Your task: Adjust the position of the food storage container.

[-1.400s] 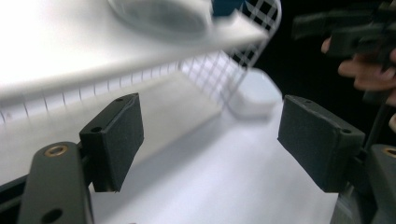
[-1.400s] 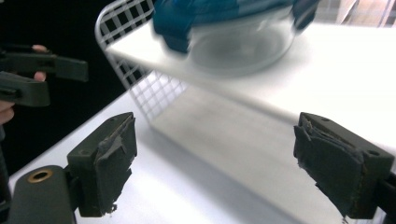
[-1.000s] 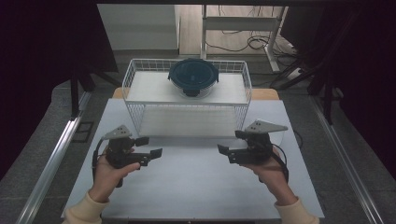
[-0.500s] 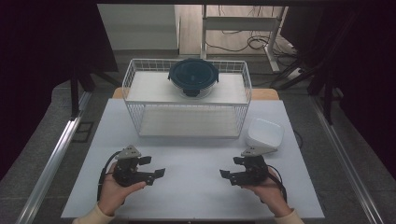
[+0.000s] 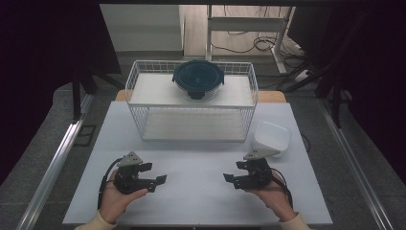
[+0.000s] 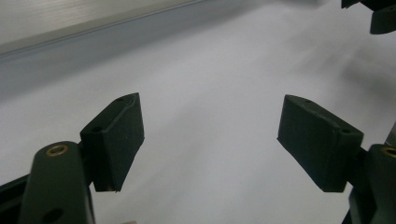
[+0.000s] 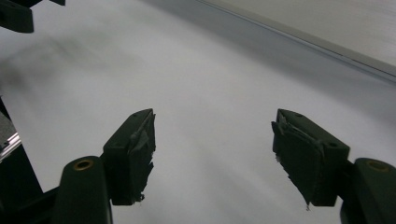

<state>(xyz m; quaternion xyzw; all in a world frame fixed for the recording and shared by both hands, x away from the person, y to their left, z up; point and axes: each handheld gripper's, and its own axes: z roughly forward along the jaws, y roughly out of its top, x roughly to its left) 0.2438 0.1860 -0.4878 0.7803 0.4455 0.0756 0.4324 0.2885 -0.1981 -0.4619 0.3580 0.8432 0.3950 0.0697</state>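
White table: we see a pale, matte top (image 5: 201,158) that carries everything, with bare surface between the two grippers.
Left gripper: we see it (image 5: 155,182) at the near left of the table, held in a hand (image 5: 117,199) that comes in from the near edge; its tips point right, towards the middle.
Left jaws: in the left gripper view (image 6: 210,140) we see them spread wide, with only bare table between the pads and nothing held.
Right gripper: we see it (image 5: 232,179) at the near right, held in the other hand (image 5: 270,194), tips pointing left; the two grippers face each other and stay well apart.
Right jaws: in the right gripper view (image 7: 212,154) we see them wide as well, empty, their pads (image 7: 140,154) frayed at the edges.
White container: we find a small, rounded-square tub (image 5: 271,138) on the table just beyond the right gripper and near it, beside the near right corner of the basket; no jaw touches it.
Wire basket: we see a white rack (image 5: 139,103) at the far middle of the table, with an upper shelf and a lower one.
Dark bowl: we see a round, dark blue-lidded bowl (image 5: 198,79) on the upper shelf, near the far rim, well apart from both grippers.
Cables: we see black leads (image 5: 103,182) trailing from each gripper towards the near edge.
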